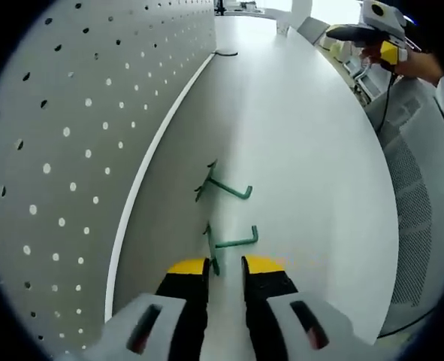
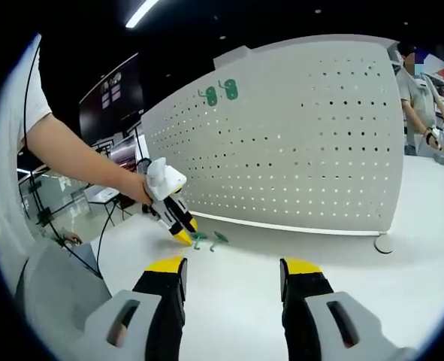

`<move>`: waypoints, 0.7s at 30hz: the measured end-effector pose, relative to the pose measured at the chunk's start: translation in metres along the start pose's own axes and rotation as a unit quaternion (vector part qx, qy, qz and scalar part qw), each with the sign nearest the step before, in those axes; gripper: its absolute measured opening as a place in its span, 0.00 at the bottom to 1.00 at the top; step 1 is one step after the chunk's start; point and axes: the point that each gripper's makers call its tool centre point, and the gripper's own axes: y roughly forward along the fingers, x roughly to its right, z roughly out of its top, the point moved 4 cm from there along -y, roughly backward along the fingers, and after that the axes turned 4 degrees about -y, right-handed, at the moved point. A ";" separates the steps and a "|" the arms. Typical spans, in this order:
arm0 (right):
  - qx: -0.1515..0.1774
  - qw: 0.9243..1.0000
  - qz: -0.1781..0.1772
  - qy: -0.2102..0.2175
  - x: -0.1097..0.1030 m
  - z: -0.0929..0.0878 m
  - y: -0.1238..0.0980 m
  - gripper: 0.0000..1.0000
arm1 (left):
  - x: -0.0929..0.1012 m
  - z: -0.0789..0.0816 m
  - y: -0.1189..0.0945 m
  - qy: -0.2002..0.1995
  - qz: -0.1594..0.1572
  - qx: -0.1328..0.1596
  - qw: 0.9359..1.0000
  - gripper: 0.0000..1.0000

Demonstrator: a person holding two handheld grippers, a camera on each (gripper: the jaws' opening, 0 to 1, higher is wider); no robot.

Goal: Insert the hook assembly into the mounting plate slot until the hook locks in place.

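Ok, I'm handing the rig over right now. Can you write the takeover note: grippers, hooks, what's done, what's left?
Left gripper: open, low over the table, its jaws either side of the near green hook; not gripped yet.
Right gripper: open, empty, held back from the work.
Far green hook lies on the table just beyond the near one, both beside the foot of the pegboard.
Two green pieces already sit high on the board.
Done: the approach. Left: grip a hook, lift it, push it into a board hole until it locks.
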 end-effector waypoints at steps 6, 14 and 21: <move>0.006 1.000 0.000 -0.001 0.000 0.001 0.000 0.51 | -0.002 -0.001 0.000 -0.008 0.007 0.008 1.000 0.14; -0.003 1.000 0.002 0.001 -0.002 -0.001 0.001 0.54 | -0.004 -0.002 -0.001 -0.012 0.014 0.011 1.000 0.05; -0.003 1.000 0.006 0.002 -0.003 -0.001 0.002 0.54 | -0.004 -0.001 -0.001 -0.014 0.019 0.007 1.000 0.04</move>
